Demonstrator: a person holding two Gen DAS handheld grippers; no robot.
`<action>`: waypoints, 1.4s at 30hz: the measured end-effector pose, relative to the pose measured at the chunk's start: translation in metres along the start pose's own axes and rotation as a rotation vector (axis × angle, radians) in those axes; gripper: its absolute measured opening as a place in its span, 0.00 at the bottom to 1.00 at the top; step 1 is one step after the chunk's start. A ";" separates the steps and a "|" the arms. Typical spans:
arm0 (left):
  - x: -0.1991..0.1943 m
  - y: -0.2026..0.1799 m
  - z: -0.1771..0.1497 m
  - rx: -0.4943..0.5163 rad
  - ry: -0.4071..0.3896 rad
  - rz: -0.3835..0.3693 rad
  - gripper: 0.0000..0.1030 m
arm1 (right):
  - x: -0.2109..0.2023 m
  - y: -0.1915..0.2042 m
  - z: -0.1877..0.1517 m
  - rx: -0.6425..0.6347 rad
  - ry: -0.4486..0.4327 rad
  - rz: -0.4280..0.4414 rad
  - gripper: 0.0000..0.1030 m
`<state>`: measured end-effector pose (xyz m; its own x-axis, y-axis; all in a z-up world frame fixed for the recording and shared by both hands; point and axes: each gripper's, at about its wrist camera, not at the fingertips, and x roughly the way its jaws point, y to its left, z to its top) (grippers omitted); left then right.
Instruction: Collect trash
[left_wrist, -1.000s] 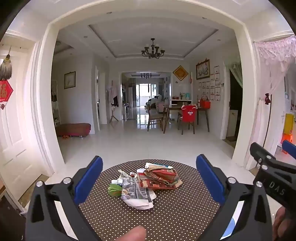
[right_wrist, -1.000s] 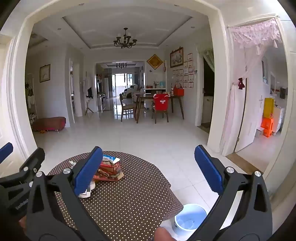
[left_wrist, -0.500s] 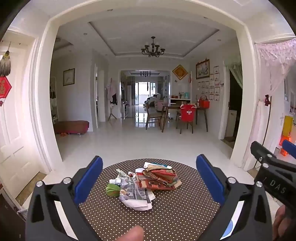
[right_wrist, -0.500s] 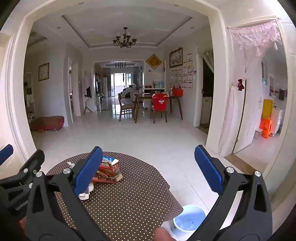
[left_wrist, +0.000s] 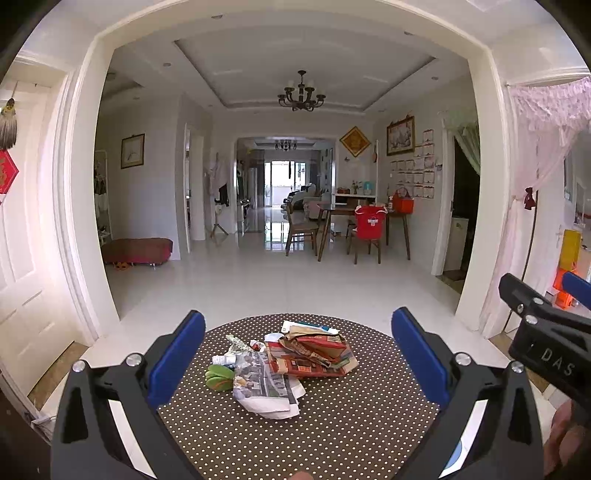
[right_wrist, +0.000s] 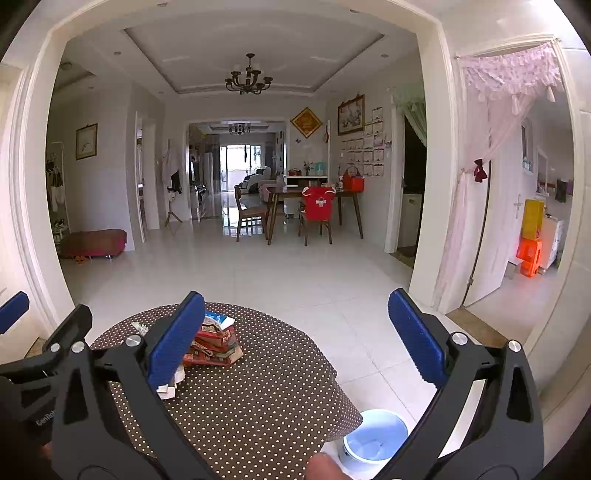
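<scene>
Currently both grippers are held wide open above the near edge of the round, dot-patterned desk (left_wrist: 332, 424), and neither one holds anything. The trash pile (left_wrist: 288, 365) lies around the middle of the desk, toward its far edge. It consists of a crumpled newspaper wad (left_wrist: 267, 391) at the near side, flattened red and brown cartons (left_wrist: 314, 354) behind it and to the right, a green scrap (left_wrist: 219, 378) at the left end, and a small white bottle-like item (left_wrist: 224, 359) just behind the green scrap. In the left wrist view the pile sits directly ahead of the left gripper (left_wrist: 297, 349), centred between its two blue pads, with its long axis running across the opening, left to right. In the right wrist view the same pile (right_wrist: 210, 343) lies ahead and to the left of the right gripper (right_wrist: 295, 325), partly hidden behind that gripper's left pad. The left gripper is therefore judged the better aligned for a first pick: a straight advance with a downward tilt would probably bring the pads over the newspaper wad. The right gripper would need to swing left first. A pale blue bin (right_wrist: 375, 435) stands on the floor just beside the near right edge of the desk, below the right gripper, which makes that side the likely drop point.
</scene>
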<state>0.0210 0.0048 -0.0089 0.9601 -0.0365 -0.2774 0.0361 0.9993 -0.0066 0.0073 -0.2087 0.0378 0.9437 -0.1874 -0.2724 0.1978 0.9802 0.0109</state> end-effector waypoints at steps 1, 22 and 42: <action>0.000 -0.001 0.001 0.001 -0.002 -0.001 0.96 | 0.002 -0.001 0.000 0.002 -0.001 0.000 0.94; 0.012 -0.007 0.008 -0.003 0.010 -0.034 0.96 | 0.014 -0.010 0.000 0.010 0.010 0.010 0.94; 0.020 -0.008 0.009 -0.001 0.023 -0.037 0.96 | 0.032 -0.006 -0.001 0.008 0.029 0.016 0.94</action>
<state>0.0422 -0.0040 -0.0057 0.9516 -0.0731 -0.2987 0.0711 0.9973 -0.0177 0.0364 -0.2204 0.0284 0.9387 -0.1701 -0.3000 0.1854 0.9824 0.0231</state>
